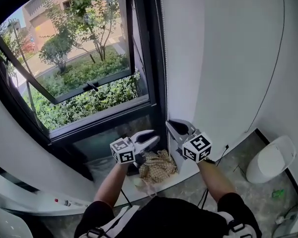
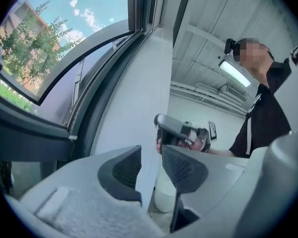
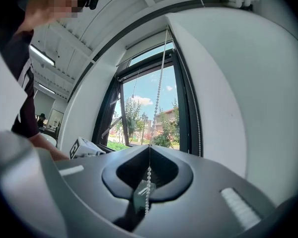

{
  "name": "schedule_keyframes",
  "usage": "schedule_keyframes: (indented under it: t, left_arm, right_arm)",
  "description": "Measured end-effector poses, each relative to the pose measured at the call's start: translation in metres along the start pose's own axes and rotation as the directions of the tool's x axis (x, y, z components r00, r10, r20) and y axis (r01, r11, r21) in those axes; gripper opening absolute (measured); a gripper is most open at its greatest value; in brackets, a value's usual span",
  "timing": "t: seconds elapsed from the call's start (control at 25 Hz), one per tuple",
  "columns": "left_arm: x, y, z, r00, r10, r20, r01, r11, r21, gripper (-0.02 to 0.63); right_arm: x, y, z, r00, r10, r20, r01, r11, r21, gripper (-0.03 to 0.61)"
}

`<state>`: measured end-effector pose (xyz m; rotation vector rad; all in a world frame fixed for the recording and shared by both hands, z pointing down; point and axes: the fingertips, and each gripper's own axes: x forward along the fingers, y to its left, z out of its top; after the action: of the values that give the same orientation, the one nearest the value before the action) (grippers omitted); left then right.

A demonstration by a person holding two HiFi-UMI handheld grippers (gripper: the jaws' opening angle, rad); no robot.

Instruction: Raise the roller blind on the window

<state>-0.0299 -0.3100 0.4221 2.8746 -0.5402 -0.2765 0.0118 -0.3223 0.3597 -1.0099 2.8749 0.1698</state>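
A white bead chain (image 1: 161,58) hangs down the dark window frame (image 1: 154,83), beside a white wall pillar (image 1: 198,58). My right gripper (image 1: 175,126) is at the chain's lower end. In the right gripper view its jaws (image 3: 149,150) are shut on the bead chain (image 3: 157,95), which runs straight up from between them, with a short tail of beads below. My left gripper (image 1: 150,138) sits just left of it and lower, open, with nothing between its fingers (image 2: 126,167). It sees the right gripper (image 2: 181,132) ahead. The blind's fabric cannot be made out.
A tilted-open window sash (image 1: 64,90) looks onto bushes. A patterned cloth bundle (image 1: 158,166) lies on the floor below the grippers. A white rounded bin (image 1: 271,158) stands at the right, and a thin black cable (image 1: 274,68) runs down the wall.
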Motion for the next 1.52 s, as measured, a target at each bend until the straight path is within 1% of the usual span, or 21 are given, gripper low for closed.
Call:
schedule_keyframes:
  t: [0.24, 0.4, 0.44, 0.6, 0.76, 0.92, 0.96, 1.0, 1.08, 1.16, 1.2, 1.32, 1.4, 1.52]
  left_arm:
    - [0.005, -0.004, 0.087, 0.993, -0.02, 0.115, 0.014, 0.999, 0.049, 0.135]
    - [0.021, -0.009, 0.139, 0.981, -0.056, 0.187, 0.047, 0.998, 0.052, 0.136]
    - [0.028, -0.013, 0.148, 0.978, -0.073, 0.196, 0.062, 0.996, 0.061, 0.148]
    - [0.055, -0.034, 0.175, 0.969, -0.146, 0.202, 0.126, 0.986, 0.111, 0.149]
    - [0.077, -0.05, 0.192, 0.952, -0.203, 0.23, 0.181, 0.977, 0.113, 0.149]
    - [0.083, -0.067, 0.198, 0.933, -0.263, 0.245, 0.239, 0.963, 0.121, 0.146]
    - [0.084, -0.07, 0.198, 0.931, -0.273, 0.241, 0.248, 0.96, 0.128, 0.133]
    - [0.084, -0.071, 0.198, 0.932, -0.277, 0.236, 0.25, 0.958, 0.138, 0.087]
    - [0.084, -0.069, 0.2, 0.937, -0.259, 0.233, 0.228, 0.962, 0.152, 0.015]
    - [0.084, -0.067, 0.197, 0.946, -0.235, 0.224, 0.201, 0.965, 0.166, 0.014]
    - [0.084, -0.068, 0.194, 0.952, -0.227, 0.203, 0.19, 0.964, 0.186, 0.012]
    - [0.089, -0.064, 0.167, 0.979, -0.181, 0.098, 0.15, 0.955, 0.256, 0.013]
    - [0.085, -0.054, 0.145, 0.987, -0.149, 0.065, 0.129, 0.96, 0.248, 0.014]
    - [0.075, -0.04, 0.107, 0.989, -0.129, 0.066, 0.114, 0.976, 0.187, 0.014]
  right_arm:
    - [0.001, 0.003, 0.0, 0.999, 0.021, -0.033, -0.022, 1.0, -0.002, 0.006]
    - [-0.006, 0.004, 0.001, 0.999, 0.026, -0.031, -0.026, 1.0, 0.016, 0.006]
    - [-0.008, 0.006, 0.001, 0.999, 0.026, -0.027, -0.026, 0.999, 0.02, 0.006]
    - [-0.012, 0.011, 0.002, 0.999, 0.026, -0.02, -0.025, 0.999, 0.032, 0.006]
    - [-0.017, 0.011, 0.004, 1.0, 0.025, -0.01, -0.024, 0.999, 0.032, 0.006]
    - [-0.015, 0.015, 0.003, 1.0, 0.026, -0.007, -0.026, 0.999, 0.031, 0.006]
    - [-0.014, 0.015, 0.003, 1.0, 0.028, -0.01, -0.028, 0.999, 0.027, 0.006]
    - [-0.012, 0.015, 0.003, 0.999, 0.029, -0.013, -0.029, 0.999, 0.021, 0.006]
    - [-0.011, 0.015, 0.003, 0.999, 0.032, -0.015, -0.032, 0.999, 0.008, 0.006]
    - [-0.012, 0.016, 0.0, 0.999, 0.034, -0.02, -0.034, 0.999, 0.005, 0.006]
    - [-0.012, 0.017, -0.004, 0.999, 0.037, -0.029, -0.037, 0.999, 0.008, 0.006]
    - [-0.012, 0.019, -0.031, 0.994, 0.046, -0.096, -0.044, 0.999, 0.021, 0.006]
    - [-0.015, 0.02, -0.057, 0.987, 0.049, -0.154, -0.042, 0.998, 0.047, 0.006]
    - [-0.022, 0.026, -0.098, 0.966, 0.064, -0.251, -0.046, 0.996, 0.08, 0.006]
